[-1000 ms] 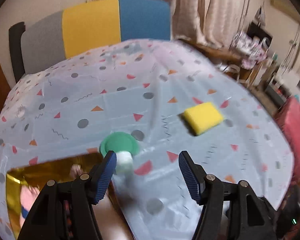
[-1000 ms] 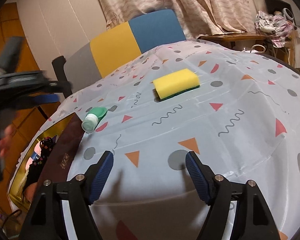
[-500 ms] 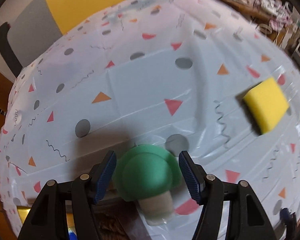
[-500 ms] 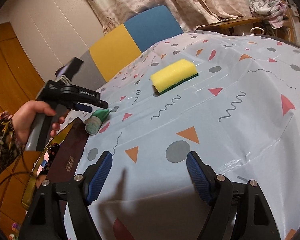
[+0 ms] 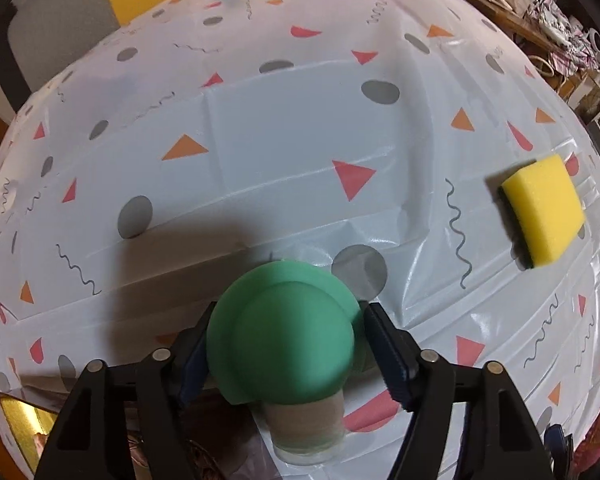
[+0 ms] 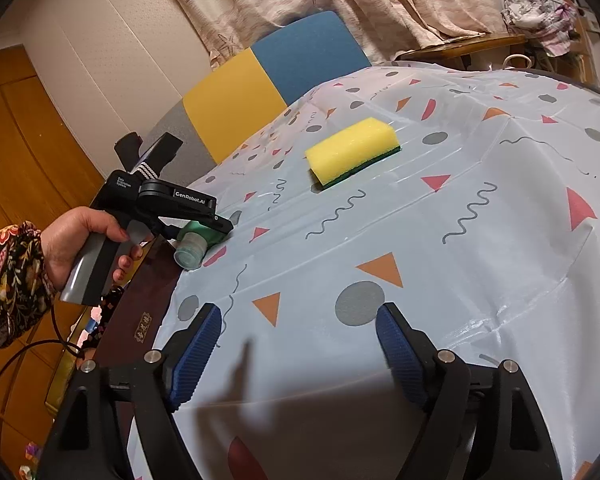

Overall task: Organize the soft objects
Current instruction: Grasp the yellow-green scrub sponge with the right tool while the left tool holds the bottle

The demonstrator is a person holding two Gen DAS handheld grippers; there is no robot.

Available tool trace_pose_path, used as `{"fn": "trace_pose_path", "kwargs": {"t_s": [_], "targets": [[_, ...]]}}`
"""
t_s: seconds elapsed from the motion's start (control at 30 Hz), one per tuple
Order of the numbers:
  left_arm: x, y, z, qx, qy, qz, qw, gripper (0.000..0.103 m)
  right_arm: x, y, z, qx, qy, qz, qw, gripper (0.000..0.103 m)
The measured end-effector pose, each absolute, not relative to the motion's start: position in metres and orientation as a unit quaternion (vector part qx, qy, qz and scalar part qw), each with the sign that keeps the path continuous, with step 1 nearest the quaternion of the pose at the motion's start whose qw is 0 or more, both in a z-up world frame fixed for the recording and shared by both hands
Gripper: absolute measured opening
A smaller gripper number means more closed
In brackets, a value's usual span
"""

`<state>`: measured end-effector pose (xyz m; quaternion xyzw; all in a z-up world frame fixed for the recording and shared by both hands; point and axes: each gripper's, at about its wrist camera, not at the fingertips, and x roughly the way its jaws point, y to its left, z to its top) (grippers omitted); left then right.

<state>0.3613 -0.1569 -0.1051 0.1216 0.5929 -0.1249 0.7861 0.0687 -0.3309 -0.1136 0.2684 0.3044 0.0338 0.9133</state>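
Left wrist view: the left gripper (image 5: 286,346) is pointing steeply down at the lower centre of the frame, its blue ribbed pads straddling a soft green mushroom-shaped toy with a pale translucent stem (image 5: 284,344). The jaws are opening; the toy is lying between them, the right pad standing just clear of its cap and the left pad's contact hidden behind the cap. The toy is resting near the edge of the pale plastic tablecloth printed with triangles, dots and squiggles (image 5: 300,152). A yellow rectangular sponge with a dark green scouring base (image 5: 544,216) is lying at the right of the frame, well apart from the toy.

Right wrist view: the right gripper (image 6: 298,344) is occupying the bottom of the frame above bare tablecloth, its jaws opening with nothing between them. At the left, a hand (image 6: 80,240) in a floral sleeve (image 6: 8,280) is holding the left gripper's handle over the toy. The sponge is sitting at upper centre, before a chair back in grey, yellow and blue panels (image 6: 268,76).
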Motion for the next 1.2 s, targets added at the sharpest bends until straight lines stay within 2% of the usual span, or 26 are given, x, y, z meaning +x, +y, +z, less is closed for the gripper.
{"fn": "trace_pose_path", "kwargs": {"t_s": [0.03,0.13,0.27,0.77,1.03,1.17,1.2], "targets": [[0.358,-0.157,-0.103,0.122,0.587,-0.126,0.790,0.067,0.069,-0.331,-0.114,0.268,0.305,0.034,0.913,0.081],[0.343,-0.159,-0.093,0.113,0.568,-0.142,0.803,0.045,0.069,-0.331,-0.114,0.268,0.304,0.034,0.913,0.081],[0.324,-0.169,-0.082,0.125,0.544,-0.156,0.815,0.041,0.070,-0.330,-0.114,0.267,0.305,0.033,0.914,0.081],[0.233,-0.143,-0.031,-0.035,0.485,-0.254,0.836,0.040,0.071,-0.329,-0.114,0.264,0.311,0.031,0.913,0.082],[0.188,-0.133,-0.031,-0.059,0.455,-0.283,0.842,0.040,0.078,-0.332,-0.102,0.245,0.339,0.007,0.908,0.081],[0.166,-0.134,-0.030,-0.063,0.436,-0.298,0.847,0.040,0.092,-0.350,-0.077,0.241,0.322,-0.012,0.916,0.081],[0.161,-0.135,-0.029,-0.061,0.431,-0.300,0.849,0.040,0.104,-0.357,-0.068,0.232,0.326,-0.024,0.916,0.084]]}}
